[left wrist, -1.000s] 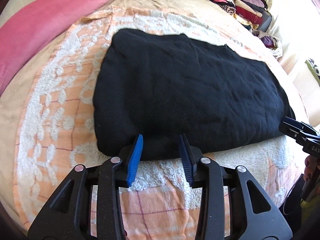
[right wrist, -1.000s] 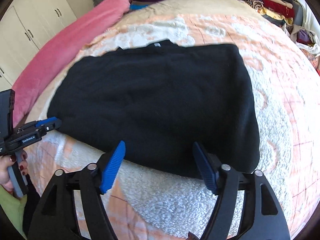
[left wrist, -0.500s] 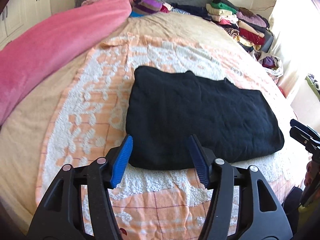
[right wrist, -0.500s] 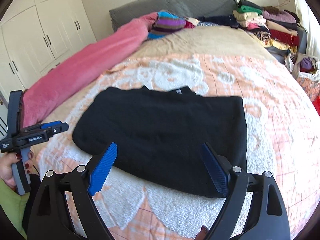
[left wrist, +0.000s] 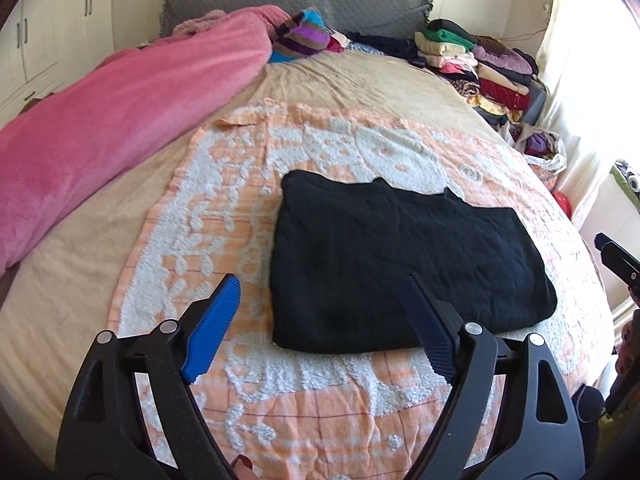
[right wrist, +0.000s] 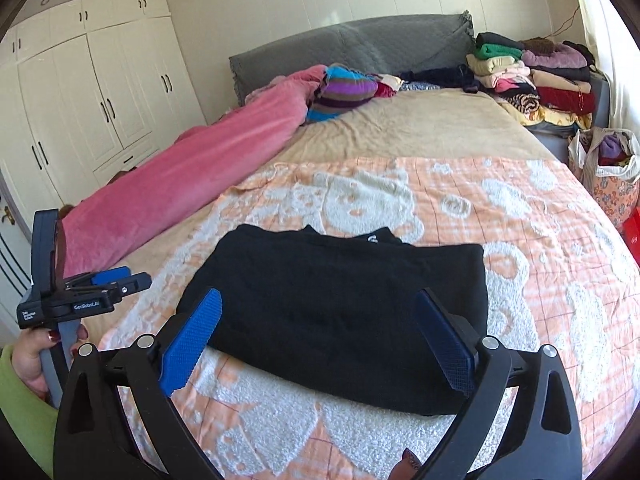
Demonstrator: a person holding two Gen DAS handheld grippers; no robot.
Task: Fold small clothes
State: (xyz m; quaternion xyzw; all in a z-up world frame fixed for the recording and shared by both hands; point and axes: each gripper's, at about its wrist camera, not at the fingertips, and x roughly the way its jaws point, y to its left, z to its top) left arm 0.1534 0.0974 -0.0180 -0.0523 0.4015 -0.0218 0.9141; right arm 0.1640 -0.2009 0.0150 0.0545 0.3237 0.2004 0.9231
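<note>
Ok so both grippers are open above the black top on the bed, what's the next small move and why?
Probably bring the right gripper down to the black top's right edge for another fold. The top lies flat as a wide rectangle on the orange blanket, and neither the right nor the left gripper holds anything.

We are in a home bedroom: a bed (right wrist: 400, 136) with grey headboard (right wrist: 360, 46), white wardrobes (right wrist: 80, 100), and stacked clothes (right wrist: 532, 76) at its far right corner.

A folded black garment (right wrist: 344, 312) is seen on the blanket (right wrist: 540, 240), below the right gripper (right wrist: 320, 340), whose jaws are spread with nothing held
</note>
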